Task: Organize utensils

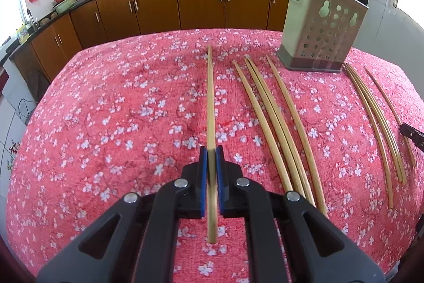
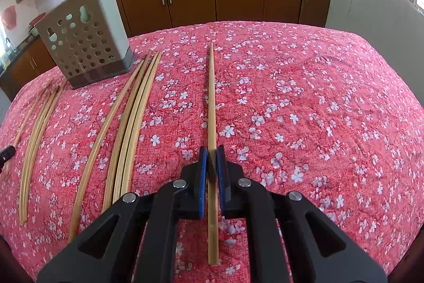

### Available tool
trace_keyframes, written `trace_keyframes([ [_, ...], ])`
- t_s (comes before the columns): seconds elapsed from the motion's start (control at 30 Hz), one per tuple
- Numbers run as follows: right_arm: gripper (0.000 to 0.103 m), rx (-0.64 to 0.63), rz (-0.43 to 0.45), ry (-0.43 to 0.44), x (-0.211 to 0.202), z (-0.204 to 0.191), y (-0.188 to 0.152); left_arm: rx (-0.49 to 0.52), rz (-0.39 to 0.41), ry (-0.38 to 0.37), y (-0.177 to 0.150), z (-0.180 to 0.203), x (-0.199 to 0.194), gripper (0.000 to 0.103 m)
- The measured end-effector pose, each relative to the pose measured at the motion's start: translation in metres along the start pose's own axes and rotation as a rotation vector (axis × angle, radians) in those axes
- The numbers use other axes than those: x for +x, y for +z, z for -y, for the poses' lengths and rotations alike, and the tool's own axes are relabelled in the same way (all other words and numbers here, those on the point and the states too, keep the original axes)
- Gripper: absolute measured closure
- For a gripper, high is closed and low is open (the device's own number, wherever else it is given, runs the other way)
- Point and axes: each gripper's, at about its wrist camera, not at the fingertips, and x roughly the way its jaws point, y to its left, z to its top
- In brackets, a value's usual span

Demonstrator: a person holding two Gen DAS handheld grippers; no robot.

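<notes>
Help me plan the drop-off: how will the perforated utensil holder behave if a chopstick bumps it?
The utensil holder stands tall on a narrow base, so it could tip. Its thin, perforated walls suggest it is light. The cloth under it probably limits sliding.

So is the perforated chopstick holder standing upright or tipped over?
Upright. The holder stands on its dark base on the floral cloth, open top upward; what is inside cannot be told.
</notes>
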Motion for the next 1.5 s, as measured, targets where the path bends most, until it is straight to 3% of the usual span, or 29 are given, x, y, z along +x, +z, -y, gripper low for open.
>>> trace_keyframes([
  [0.07, 0.086, 0.017, 0.0, 0.025, -0.002, 0.002, -0.001, 0.002, -0.01, -0.002, -0.003, 0.001, 0.002, 0.094],
  [0.17, 0.084, -0.019, 0.01, 0.013, -0.004, -0.003, -0.004, 0.012, -0.023, 0.004, -0.007, 0.003, 0.006, 0.094],
  [0.2, 0.084, -0.029, 0.01, 0.006, -0.004, -0.005, -0.004, 0.011, -0.023, 0.005, -0.009, 0.003, 0.007, 0.094],
  [0.27, 0.095, -0.034, 0.009, 0.004, -0.004, -0.006, -0.003, 0.01, -0.021, 0.006, -0.009, 0.003, 0.007, 0.094],
  [0.47, 0.095, -0.004, 0.018, 0.023, -0.009, 0.0, 0.003, 0.0, -0.012, -0.014, -0.008, -0.001, 0.001, 0.095],
  [0.9, 0.096, -0.033, 0.36, 0.019, -0.105, -0.007, 0.052, -0.068, 0.263, -0.067, 0.043, -0.018, -0.095, 0.095],
  [1.2, 0.096, -0.023, 0.482, 0.053, -0.133, -0.013, 0.08, -0.076, 0.389, -0.051, 0.081, -0.017, -0.13, 0.095],
  [1.4, 0.096, 0.013, 0.579, 0.123, -0.164, -0.019, 0.122, -0.091, 0.481, -0.067, 0.118, -0.017, -0.161, 0.095],
  [1.5, 0.096, 0.017, 0.667, 0.184, -0.191, -0.031, 0.147, -0.098, 0.554, -0.121, 0.144, -0.009, -0.188, 0.095],
])
